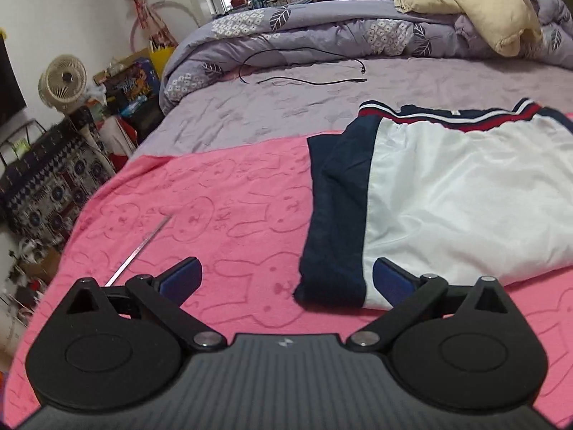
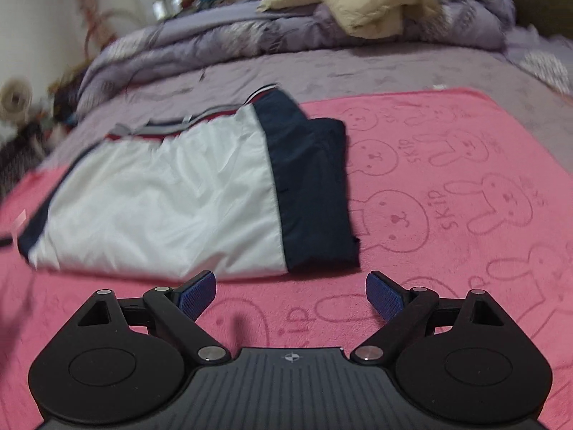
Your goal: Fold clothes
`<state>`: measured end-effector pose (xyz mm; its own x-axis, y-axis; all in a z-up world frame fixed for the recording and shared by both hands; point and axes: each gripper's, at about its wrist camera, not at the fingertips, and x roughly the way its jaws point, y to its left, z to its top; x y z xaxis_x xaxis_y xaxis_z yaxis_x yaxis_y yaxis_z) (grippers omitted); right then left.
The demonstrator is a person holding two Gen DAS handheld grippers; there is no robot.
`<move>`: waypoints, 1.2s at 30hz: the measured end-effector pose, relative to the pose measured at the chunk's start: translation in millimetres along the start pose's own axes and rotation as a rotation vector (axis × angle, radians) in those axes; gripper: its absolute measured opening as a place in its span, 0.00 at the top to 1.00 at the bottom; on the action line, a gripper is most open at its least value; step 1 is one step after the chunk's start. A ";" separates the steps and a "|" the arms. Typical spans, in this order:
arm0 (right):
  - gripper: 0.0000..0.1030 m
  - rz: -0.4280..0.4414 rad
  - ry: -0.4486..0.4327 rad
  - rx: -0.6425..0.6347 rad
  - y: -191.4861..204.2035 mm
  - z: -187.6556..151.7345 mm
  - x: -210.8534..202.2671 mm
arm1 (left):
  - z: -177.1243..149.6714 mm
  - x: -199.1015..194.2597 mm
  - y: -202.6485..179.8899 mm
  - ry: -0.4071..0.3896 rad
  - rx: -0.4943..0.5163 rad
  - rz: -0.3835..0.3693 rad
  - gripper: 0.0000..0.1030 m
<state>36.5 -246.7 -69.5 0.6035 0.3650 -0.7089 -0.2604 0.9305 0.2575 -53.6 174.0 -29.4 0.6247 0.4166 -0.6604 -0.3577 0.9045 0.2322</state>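
Left wrist view: folded jacket [image 1: 447, 197], white body with navy side panels and a red-white-navy striped collar band, lay flat on the pink rabbit-print blanket [image 1: 215, 215] spread over the bed. Its long axis ran from the blanket's near edge toward the far edge, collar end pointing away, just past where pink met the lilac sheet [image 1: 268, 107]. Navy sleeve was folded along its left side. Left gripper [image 1: 286, 281] hung over the blanket's near edge, fingers spread wide, nothing between them; the jacket's near left corner sat between the pads without contact. No containers on the bed. Black cable [image 1: 304, 71] lay loose on the sheet, well apart from the jacket, near the bunched quilt [image 1: 322, 32].

Right wrist view, blurred: right gripper [image 2: 290, 295] also spread and empty, above bare blanket beside the jacket's near right corner.
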 end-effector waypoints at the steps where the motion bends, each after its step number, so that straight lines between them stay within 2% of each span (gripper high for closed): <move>1: 0.11 0.015 -0.010 0.062 -8.7 0.7 0.0 | -0.7 2.7 -1.2 0.010 -0.007 0.007 0.00; 7: 0.11 0.109 -0.050 0.325 -40.9 -1.2 23.6 | -12.7 7.9 -17.9 0.009 0.017 0.073 0.01; 11: 0.09 0.125 -0.128 0.436 -48.4 -2.3 41.1 | -2.0 -9.5 -48.4 -0.105 0.053 0.016 0.01; 14: 0.09 0.112 -0.131 0.469 -46.1 -0.4 42.3 | 10.9 -9.9 -88.2 -0.145 0.097 -0.032 0.01; 17: 0.10 0.162 -0.128 0.479 -45.6 -10.0 36.6 | 15.4 3.0 -130.7 -0.140 0.138 -0.073 0.00; 19: 0.11 0.186 -0.133 0.493 -47.8 -13.6 35.6 | 11.2 16.8 -156.7 -0.115 0.189 -0.073 0.00; 21: 0.12 0.193 -0.138 0.499 -50.3 -12.7 38.3 | 0.4 33.6 -176.3 -0.080 0.241 -0.037 0.00; 23: 0.12 0.194 -0.142 0.508 -52.4 -8.3 44.0 | -9.0 36.3 -176.1 -0.105 0.215 -0.024 0.00; 26: 0.12 0.180 -0.152 0.521 -50.9 2.0 55.4 | -8.7 38.1 -165.1 -0.070 0.147 -0.057 0.00; 28: 0.22 0.161 -0.148 0.535 -47.8 4.7 57.1 | -8.7 41.5 -156.3 -0.046 0.098 -0.092 0.00; 30: 0.41 0.152 -0.148 0.571 -49.4 -1.6 52.0 | -9.7 43.4 -151.2 -0.035 0.065 -0.115 0.00; 34: 0.53 0.211 -0.169 0.670 -60.8 -17.3 54.9 | -11.0 41.5 -153.4 -0.033 0.050 -0.122 0.00; 36: 0.50 0.206 -0.152 0.692 -60.1 -9.1 60.3 | -11.1 41.1 -152.2 -0.030 0.046 -0.124 0.00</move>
<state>81.7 -280.9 -133.7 0.7043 0.4876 -0.5160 0.1254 0.6300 0.7664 18.8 52.5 -99.8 0.6833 0.3028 -0.6643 -0.2443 0.9523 0.1828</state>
